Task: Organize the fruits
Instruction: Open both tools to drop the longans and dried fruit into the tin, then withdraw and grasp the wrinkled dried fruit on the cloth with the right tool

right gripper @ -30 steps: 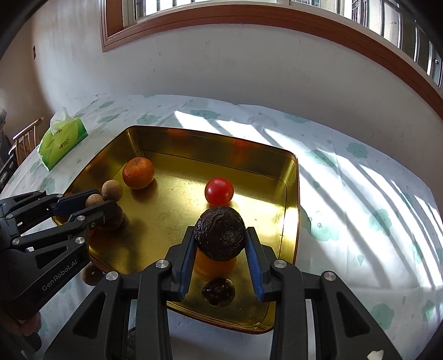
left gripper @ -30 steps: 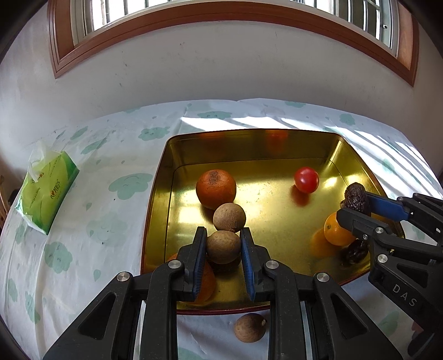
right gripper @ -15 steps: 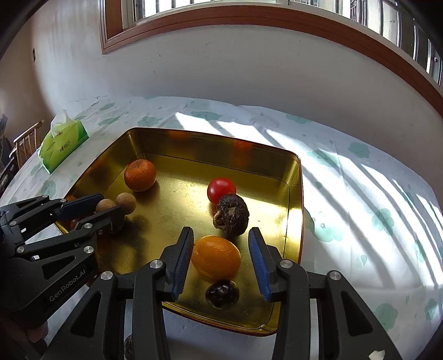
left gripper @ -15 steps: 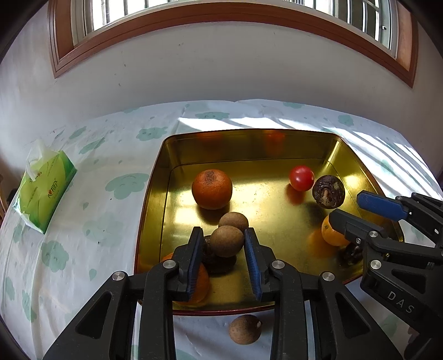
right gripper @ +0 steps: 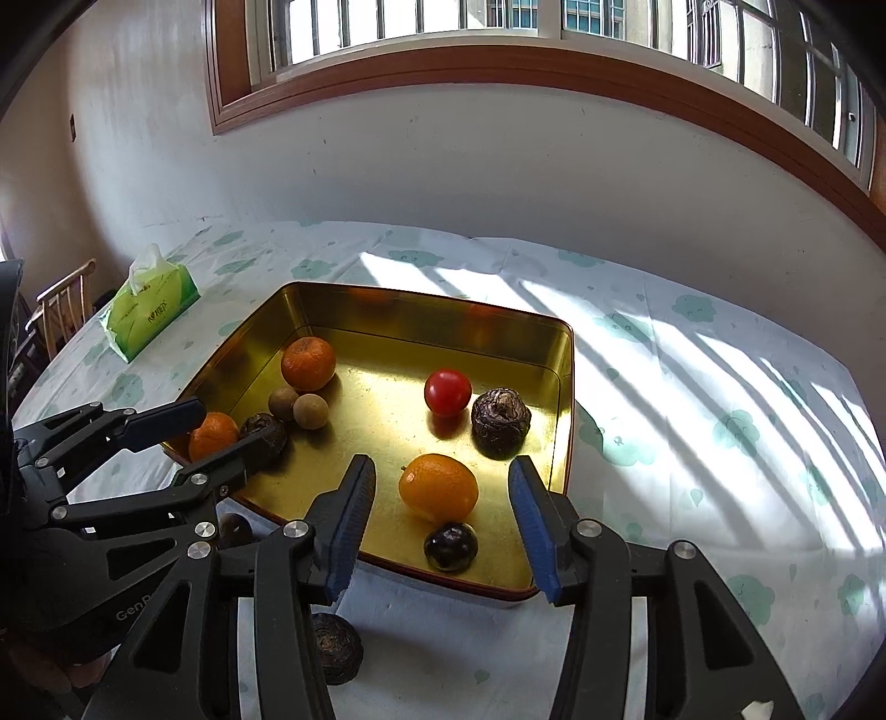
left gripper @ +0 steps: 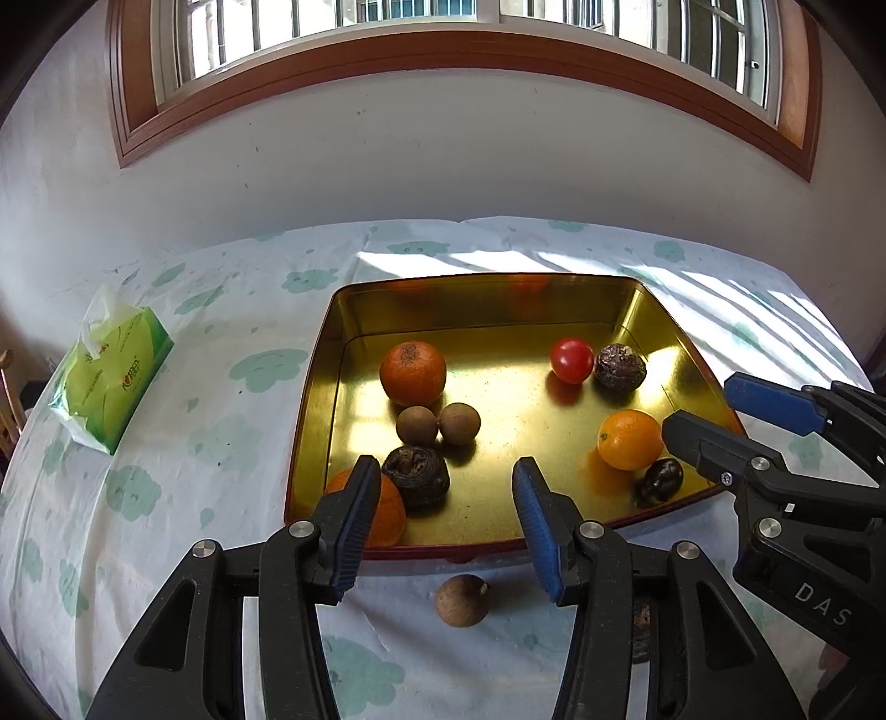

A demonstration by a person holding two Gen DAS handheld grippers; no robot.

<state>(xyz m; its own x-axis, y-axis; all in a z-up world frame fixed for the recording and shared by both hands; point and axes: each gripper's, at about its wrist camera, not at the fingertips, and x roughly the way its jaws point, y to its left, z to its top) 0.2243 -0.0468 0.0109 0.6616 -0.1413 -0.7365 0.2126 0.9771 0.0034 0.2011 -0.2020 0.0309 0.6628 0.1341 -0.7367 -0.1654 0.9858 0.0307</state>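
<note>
A home, likely a dining room: a worktop [left gripper: 232, 343] under a cloud-print cloth stands against a scuffed white wall, a wood-framed barred window [right gripper: 498, 33] above it, a green tissue pack [left gripper: 111, 376] and wooden chair [right gripper: 61, 310] left of the tongs

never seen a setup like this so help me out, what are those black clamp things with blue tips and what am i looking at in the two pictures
They are hand-held grabbing tools, one in each of a person's hands, with a camera on each looking along its fingers. One picture is from the left tool, the other from the right tool; each also shows the other tool at its edge. Both have just been opening and hold nothing now.

On the clouded tablecloth sits a gold tray with oranges, a red tomato, two small brown fruits and dark wrinkled ones. One brown fruit and a dark wrinkled one lie outside the tray. A green tissue pack lies apart.
</note>
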